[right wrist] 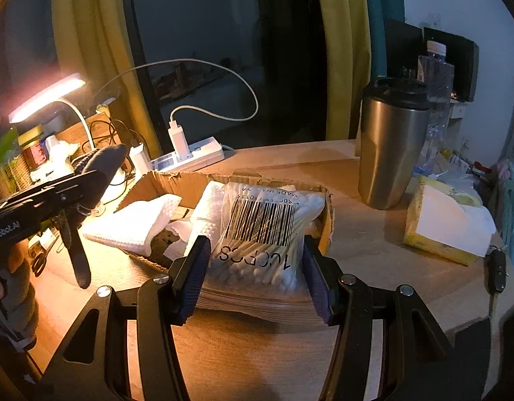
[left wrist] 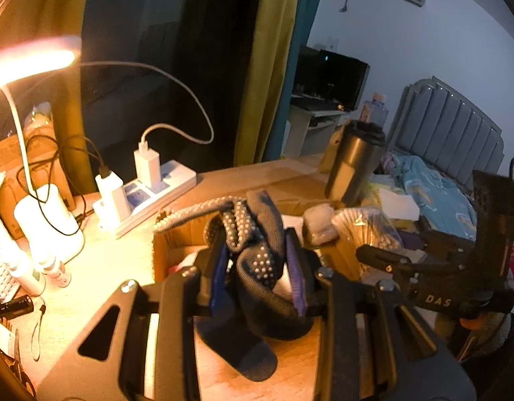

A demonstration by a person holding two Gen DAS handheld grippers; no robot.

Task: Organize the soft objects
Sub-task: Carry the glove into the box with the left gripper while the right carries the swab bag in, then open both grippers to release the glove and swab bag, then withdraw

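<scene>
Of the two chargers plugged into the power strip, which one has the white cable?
The upright white charger farther along the power strip: a white cable loops up from its top. The charger nearer the lamp carries a black cable.

My left gripper [left wrist: 257,267] is clamped on a studded sock [left wrist: 257,254]; my right gripper [right wrist: 257,274] squeezes a cotton-swab bag [right wrist: 263,234].

Cardboard box [right wrist: 176,180] on the table [right wrist: 374,244], holding folded tissues [right wrist: 136,220] at its left and a bag of cotton swabs [right wrist: 267,234] at its right; power strip [right wrist: 190,158] behind the box; lamp [right wrist: 46,100] far left; tumbler [right wrist: 387,143] right of the box, water bottle [right wrist: 435,77] behind it; tissue pack [right wrist: 447,224] at right, car key [right wrist: 496,274] beside it.
</scene>
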